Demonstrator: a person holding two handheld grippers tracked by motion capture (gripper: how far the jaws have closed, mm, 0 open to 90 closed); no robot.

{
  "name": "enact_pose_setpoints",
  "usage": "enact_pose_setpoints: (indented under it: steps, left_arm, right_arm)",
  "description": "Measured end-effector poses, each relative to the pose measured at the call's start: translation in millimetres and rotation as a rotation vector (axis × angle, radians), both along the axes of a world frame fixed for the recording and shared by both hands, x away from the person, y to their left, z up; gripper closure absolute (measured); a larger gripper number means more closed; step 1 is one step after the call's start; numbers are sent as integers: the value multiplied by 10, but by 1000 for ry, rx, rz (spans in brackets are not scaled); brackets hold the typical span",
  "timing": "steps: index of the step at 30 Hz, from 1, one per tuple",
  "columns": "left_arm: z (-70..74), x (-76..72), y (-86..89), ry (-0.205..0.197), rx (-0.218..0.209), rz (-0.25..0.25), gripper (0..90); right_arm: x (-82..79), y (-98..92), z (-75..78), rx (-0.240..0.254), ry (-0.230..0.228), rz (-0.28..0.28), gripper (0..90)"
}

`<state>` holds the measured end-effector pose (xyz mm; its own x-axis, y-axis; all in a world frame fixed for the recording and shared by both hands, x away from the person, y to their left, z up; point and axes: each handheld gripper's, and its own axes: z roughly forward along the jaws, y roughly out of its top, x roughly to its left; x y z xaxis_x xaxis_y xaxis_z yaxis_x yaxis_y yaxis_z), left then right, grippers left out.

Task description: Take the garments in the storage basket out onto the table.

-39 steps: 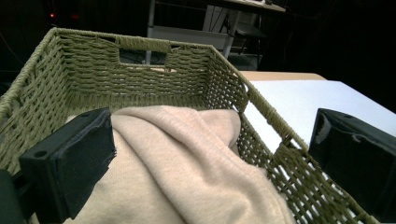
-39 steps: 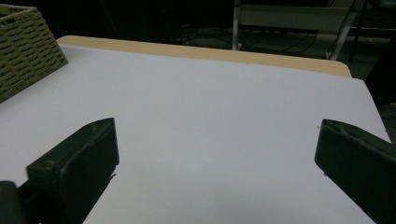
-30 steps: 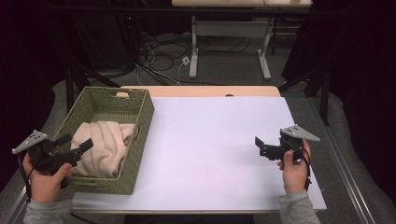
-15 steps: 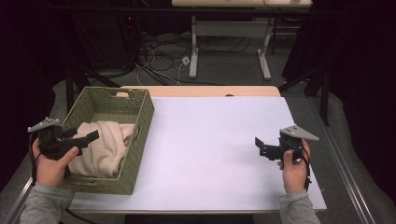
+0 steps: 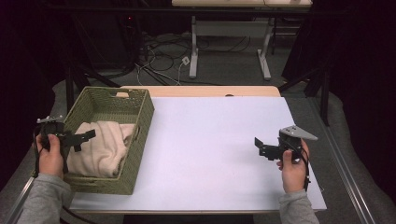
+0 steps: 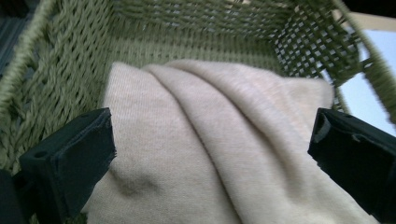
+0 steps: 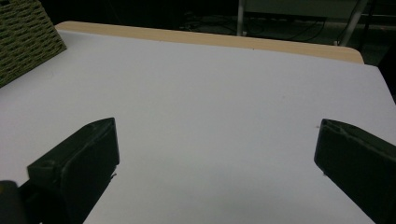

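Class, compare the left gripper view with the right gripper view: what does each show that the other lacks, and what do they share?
Left gripper view alone: the beige cloth lying inside the basket, between open jaws. Right gripper view alone: the table's wooden far edge and floor cables beyond. Shared: the green woven basket, the white table surface, and wide-open black jaws.

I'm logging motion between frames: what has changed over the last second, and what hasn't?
The left tongs moved forward and inward, from beside the basket's near corner to over the beige cloth inside, jaws open, nothing gripped. The right tongs, basket and cloth stayed put.
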<state>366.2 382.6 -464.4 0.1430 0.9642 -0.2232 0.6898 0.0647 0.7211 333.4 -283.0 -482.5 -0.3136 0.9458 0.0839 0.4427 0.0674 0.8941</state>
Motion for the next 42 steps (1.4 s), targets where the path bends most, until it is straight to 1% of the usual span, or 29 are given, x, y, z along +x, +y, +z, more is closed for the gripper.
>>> enact_pose_setpoints:
  steps: [2, 4, 5, 6, 8, 9, 12, 14, 15, 17, 19, 20, 21, 24, 26, 27, 29, 30, 31, 32, 33, 34, 36, 37, 38, 39, 40, 41, 42]
  left_arm:
    - [-29, 24, -9, 16, 9, 10, 5]
    - [-65, 53, -18, 26, 16, 9, 5]
    - [-76, 66, -23, 33, 18, 11, 5]
    - [-89, 77, -31, 37, 22, 22, 5]
    - [-105, 97, -35, 44, 37, 31, 5]
    - [-114, 107, -32, 47, 38, 27, 5]
    - [-147, 126, -39, 60, 53, 43, 5]
    - [-164, 135, -36, 69, 64, 42, 5]
    - [-180, 140, -34, 61, 67, 44, 5]
    - [-189, 143, -28, 77, 80, 52, 5]
    - [-211, 149, -23, 80, 80, 55, 5]
    - [-222, 151, -26, 76, 70, 59, 5]
    - [-224, 152, -26, 75, 74, 57, 5]
    - [-226, 158, -31, 87, 83, 60, 5]
    - [-241, 168, -35, 101, 77, 61, 4]
    - [-250, 174, -34, 110, 71, 62, 4]
    - [-265, 179, -34, 110, 65, 62, 0]
    - [-287, 190, -44, 112, 60, 61, 0]
    - [-284, 192, -40, 125, 63, 52, 0]
    - [-296, 200, -49, 116, 57, 56, 0]
    - [-290, 203, -45, 130, 58, 39, 0]
    - [-297, 209, -50, 130, 55, 31, 0]
    - [-296, 214, -59, 137, 52, 24, 1]
    - [-293, 222, -63, 146, 47, 6, 3]
    - [-299, 239, -93, 152, 24, -14, 4]
    - [-295, 245, -115, 164, 41, -19, 4]
    - [-300, 254, -137, 159, 55, -16, 3]
    - [-300, 254, -137, 159, 55, -16, 3]
    - [-294, 266, -159, 167, 64, -22, 3]
  right_arm:
    - [8, 3, -10, 4, -5, -1, 0]
    - [9, 4, -13, 5, -5, 0, 0]
    - [9, 0, -11, -2, -2, 5, 0]
    - [11, 5, -15, 1, -3, 2, 0]
    - [12, 2, -15, -3, 1, 5, 0]
    - [13, 1, -17, -5, 1, 5, 0]
    - [12, 7, -22, 4, 7, 5, 0]
    - [16, 9, -27, 4, 3, 6, 0]
    - [12, 11, -26, 6, 12, 8, 0]
    - [16, 6, -31, -1, 14, 13, 0]
    - [20, 13, -38, 5, 16, 10, 0]
    - [19, 18, -41, 12, 22, 7, 0]
    - [23, 16, -45, 10, 21, 9, 0]
    - [27, 15, -55, 12, 29, 12, 0]
    - [31, 17, -65, 16, 22, 5, 0]
    - [33, 11, -64, 11, 24, 13, 0]
    - [33, 11, -65, 12, 25, 13, 0]
    - [32, 9, -66, 9, 27, 15, 0]
    - [31, 12, -66, 11, 31, 13, 0]
    - [35, 12, -70, 9, 27, 15, 0]
    - [38, 13, -75, 7, 24, 15, 0]
    - [35, 25, -75, 16, 30, 8, 0]
    - [39, 18, -75, 6, 30, 18, 0]
    - [38, 28, -77, 12, 37, 16, 0]
    - [42, 23, -79, 2, 34, 20, 0]
    - [43, 33, -84, 8, 35, 16, 0]
    - [43, 42, -87, 14, 39, 14, 0]
    - [43, 42, -87, 14, 39, 14, 0]
    - [52, 44, -95, 8, 33, 16, 0]
